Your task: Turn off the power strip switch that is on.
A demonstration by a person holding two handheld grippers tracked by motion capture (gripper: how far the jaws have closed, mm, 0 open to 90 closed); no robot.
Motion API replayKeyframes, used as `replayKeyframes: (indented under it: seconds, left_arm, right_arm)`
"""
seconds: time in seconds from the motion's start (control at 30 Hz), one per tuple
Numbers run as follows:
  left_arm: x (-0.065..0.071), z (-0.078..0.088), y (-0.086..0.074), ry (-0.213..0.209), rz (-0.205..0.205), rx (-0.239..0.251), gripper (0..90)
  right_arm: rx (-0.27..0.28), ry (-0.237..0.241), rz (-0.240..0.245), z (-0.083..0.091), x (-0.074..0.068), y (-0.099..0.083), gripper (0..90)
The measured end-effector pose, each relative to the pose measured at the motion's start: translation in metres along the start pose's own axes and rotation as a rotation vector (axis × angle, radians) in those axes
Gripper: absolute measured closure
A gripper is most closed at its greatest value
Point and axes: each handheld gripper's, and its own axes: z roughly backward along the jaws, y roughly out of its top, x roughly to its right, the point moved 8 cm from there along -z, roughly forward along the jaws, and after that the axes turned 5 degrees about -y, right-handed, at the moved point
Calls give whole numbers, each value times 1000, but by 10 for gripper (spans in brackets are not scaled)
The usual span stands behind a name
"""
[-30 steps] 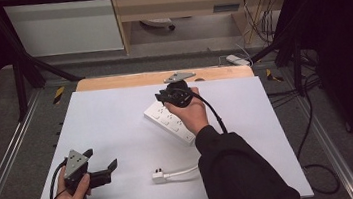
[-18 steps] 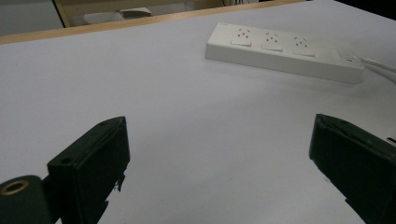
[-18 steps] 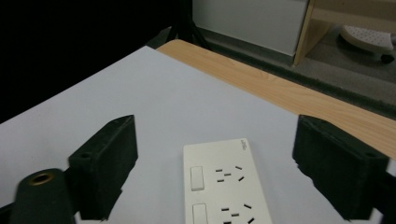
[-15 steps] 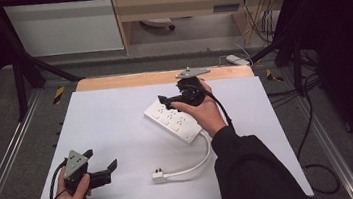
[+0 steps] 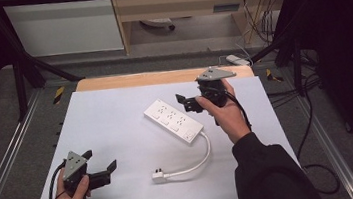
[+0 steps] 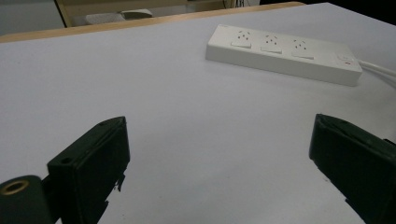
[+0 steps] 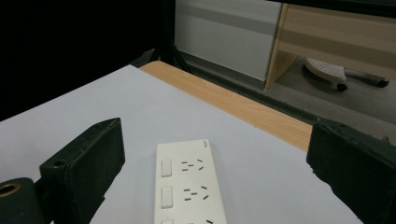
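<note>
A white power strip [image 5: 173,121] with three sockets lies diagonally in the middle of the white table top [image 5: 110,112]. Its white cable [image 5: 200,159] curls to a plug [image 5: 158,176] near the front. My right gripper [image 5: 187,103] hovers just right of the strip's far end, open; its jaws have just been opening and nothing is between them. The right gripper view looks down on the strip [image 7: 189,186] between wide jaws [image 7: 214,128]. At the front left my left gripper [image 5: 100,159] is open over bare table, and its view shows the strip [image 6: 285,52] farther off.
A wooden strip [image 5: 137,80] runs along the table's far edge. Black frame legs and metal rails [image 5: 1,170] flank the table. Cables [image 5: 312,114] lie on the floor to the right, with cabinets behind.
The right gripper let go of the power strip's far end, opened, and drew off to the right and up. The left hand stayed put.
</note>
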Motion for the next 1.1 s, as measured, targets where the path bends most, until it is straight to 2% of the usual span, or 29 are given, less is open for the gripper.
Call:
replayKeyframes:
  seconds: [0.1, 0.27, 0.37, 0.67, 0.8, 1.1]
  left_arm:
    - [-1, 0, 0, 0, 5, 0, 50]
    - [0, 0, -1, -4, 16, 2, 50]
    - [0, 1, -1, -4, 18, 2, 50]
    - [1, 3, -1, 0, 30, 12, 50]
    - [1, 5, 1, -2, 45, 31, 50]
    - [0, 6, 2, 7, 48, 37, 50]
  right_arm:
    - [17, -20, -9, 10, 9, -1, 61]
    - [52, -68, 27, 21, 21, -8, 79]
    - [69, -72, 26, 30, 26, -14, 81]
    - [121, -96, -28, 67, 47, -33, 86]
    - [139, -115, -49, 82, 57, -44, 80]
    - [151, -161, -85, 109, 79, -84, 70]
